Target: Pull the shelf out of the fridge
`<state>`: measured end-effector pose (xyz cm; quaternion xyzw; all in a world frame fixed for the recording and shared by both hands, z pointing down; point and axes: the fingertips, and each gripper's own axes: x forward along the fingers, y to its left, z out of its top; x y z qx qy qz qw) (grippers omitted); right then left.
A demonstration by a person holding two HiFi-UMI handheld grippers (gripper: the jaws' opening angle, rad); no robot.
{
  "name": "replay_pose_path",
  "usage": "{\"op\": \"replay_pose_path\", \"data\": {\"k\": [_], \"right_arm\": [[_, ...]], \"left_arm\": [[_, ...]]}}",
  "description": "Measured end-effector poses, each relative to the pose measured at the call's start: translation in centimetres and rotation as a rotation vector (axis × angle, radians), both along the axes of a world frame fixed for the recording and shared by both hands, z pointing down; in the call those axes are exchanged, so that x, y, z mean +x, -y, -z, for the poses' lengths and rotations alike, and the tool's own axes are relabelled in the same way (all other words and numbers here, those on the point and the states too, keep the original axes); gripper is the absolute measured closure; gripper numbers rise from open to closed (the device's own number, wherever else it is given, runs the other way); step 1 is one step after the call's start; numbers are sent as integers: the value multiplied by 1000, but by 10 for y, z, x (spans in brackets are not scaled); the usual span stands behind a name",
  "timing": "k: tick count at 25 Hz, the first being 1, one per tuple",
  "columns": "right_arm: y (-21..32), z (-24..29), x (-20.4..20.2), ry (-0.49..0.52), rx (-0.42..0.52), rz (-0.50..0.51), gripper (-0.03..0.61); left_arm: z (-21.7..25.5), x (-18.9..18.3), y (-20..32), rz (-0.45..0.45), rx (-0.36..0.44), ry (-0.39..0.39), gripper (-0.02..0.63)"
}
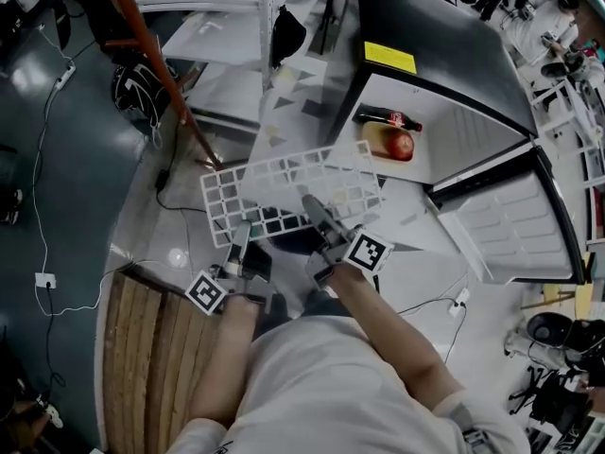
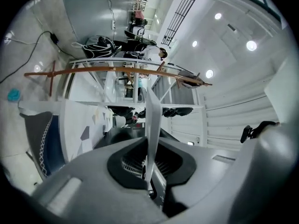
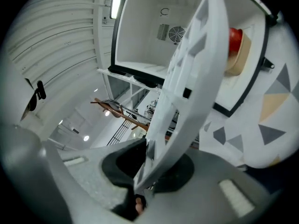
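At the lower left of the head view lay a slatted wooden pallet. Just right of it, the left gripper reached up-frame to the near edge of the white grid shelf, and its own view showed the shelf edge-on, a thin white strip pinched between the closed jaws. The shelf hung in mid-frame, roughly flat, in front of the open fridge rather than inside it. The right gripper was clamped on the same near edge further right, its jaws closed on a bar of the grid. Up and to the right, the fridge's white cavity held a dark bottle and a red apple on a tan plate. The fridge door stood swung open at the far right.
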<state>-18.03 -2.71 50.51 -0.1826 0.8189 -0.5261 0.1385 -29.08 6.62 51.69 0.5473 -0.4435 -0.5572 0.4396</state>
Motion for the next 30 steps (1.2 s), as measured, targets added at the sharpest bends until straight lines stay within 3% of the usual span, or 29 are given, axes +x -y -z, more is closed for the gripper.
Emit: {"op": "replay_pose_path", "data": {"k": [14, 23, 30], "right_arm": [[-30, 77, -93, 99, 131, 114, 531], [-28, 134, -110, 148, 255, 185, 531], [-17, 154, -113, 139, 307, 210, 528]], "left_arm": [[72, -88, -37, 104, 139, 96, 581], [123, -99, -39, 174, 249, 141, 580], [145, -101, -33, 224, 283, 182, 580]]}}
